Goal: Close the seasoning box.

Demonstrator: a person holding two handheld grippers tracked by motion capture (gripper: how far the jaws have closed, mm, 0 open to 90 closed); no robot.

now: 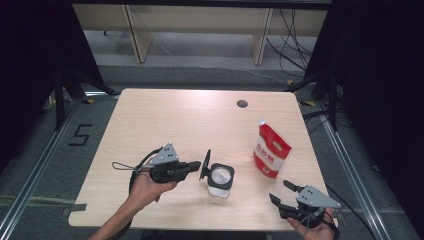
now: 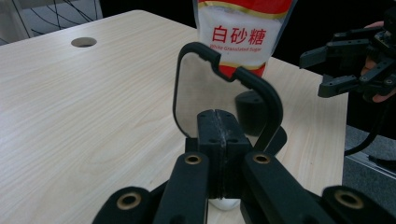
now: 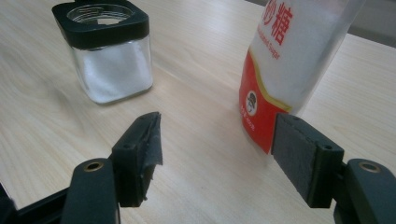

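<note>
A square glass jar (image 1: 220, 180) with a black rim holds white sugar and stands uncovered near the table's front middle; the right gripper view has it (image 3: 109, 51) at top left. Its black-framed clear lid (image 1: 205, 164) stands on edge just left of the jar. My left gripper (image 1: 198, 165) is shut on the lid's lower edge (image 2: 219, 74), its jaws (image 2: 219, 128) pressed together. A red and white sugar pouch (image 1: 270, 148) stands upright to the right (image 2: 243, 32) (image 3: 289, 60). My right gripper (image 1: 281, 193) is open near the front right corner, nothing between its pads (image 3: 219, 144), a little short of the pouch.
A round cable hole (image 1: 242, 103) sits at the table's back right. The light wooden table (image 1: 165, 120) is bare across its left and back. The right gripper (image 2: 327, 70) hangs near the table's right edge. Wooden shelf legs and cables lie beyond the far edge.
</note>
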